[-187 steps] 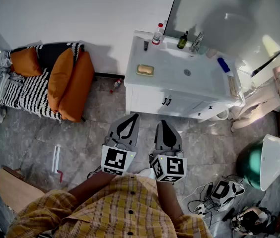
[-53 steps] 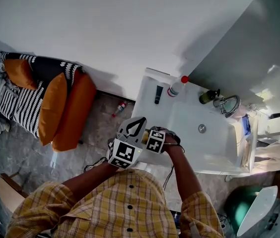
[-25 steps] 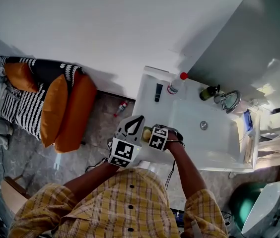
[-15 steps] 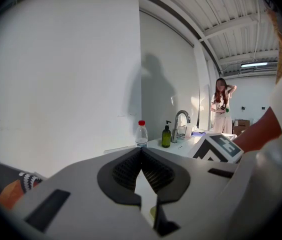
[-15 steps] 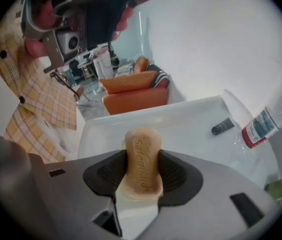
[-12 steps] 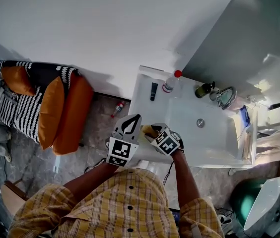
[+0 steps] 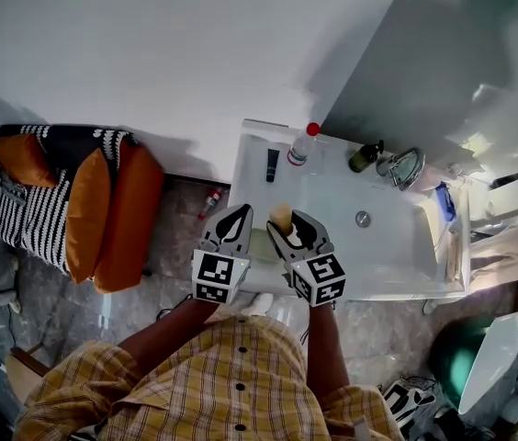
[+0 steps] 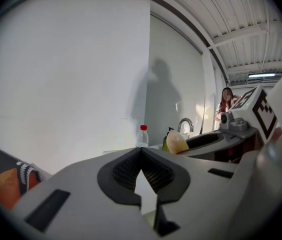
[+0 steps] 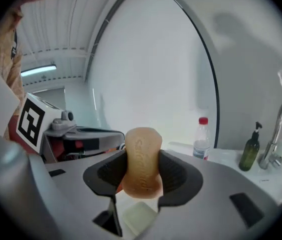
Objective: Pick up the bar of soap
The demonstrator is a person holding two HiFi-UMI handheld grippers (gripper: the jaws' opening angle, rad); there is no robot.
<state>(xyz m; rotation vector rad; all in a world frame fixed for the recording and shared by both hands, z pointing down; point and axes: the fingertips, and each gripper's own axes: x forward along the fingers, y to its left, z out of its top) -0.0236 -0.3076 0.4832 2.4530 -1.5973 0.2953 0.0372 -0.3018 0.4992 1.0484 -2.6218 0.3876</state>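
Observation:
The bar of soap (image 9: pixel 142 160) is tan and oval, and it stands on edge between the pads of my right gripper (image 9: pixel 142 171), which is shut on it. In the head view the soap (image 7: pixel 281 214) hangs in the right gripper (image 7: pixel 287 227) above the left end of the white vanity top (image 7: pixel 397 274). A pale green soap dish (image 7: pixel 261 244) lies below it and shows under the jaws (image 9: pixel 140 216). My left gripper (image 7: pixel 239 212) hovers just left of the dish, shut with nothing in it (image 8: pixel 141 151). From the left gripper view the soap (image 8: pixel 177 142) shows at the right.
Along the back of the vanity stand a red-capped plastic bottle (image 7: pixel 301 145), a dark tube (image 7: pixel 272 164), a green pump bottle (image 7: pixel 363 157) and a chrome tap (image 7: pixel 403 166). The basin drain (image 7: pixel 362 219) lies right of my grippers. A sofa with orange cushions (image 7: pixel 103 209) stands at the left.
The right gripper has risen off the soap dish with the soap and rolled, so the bar now stands on edge. The left gripper has hardly moved.

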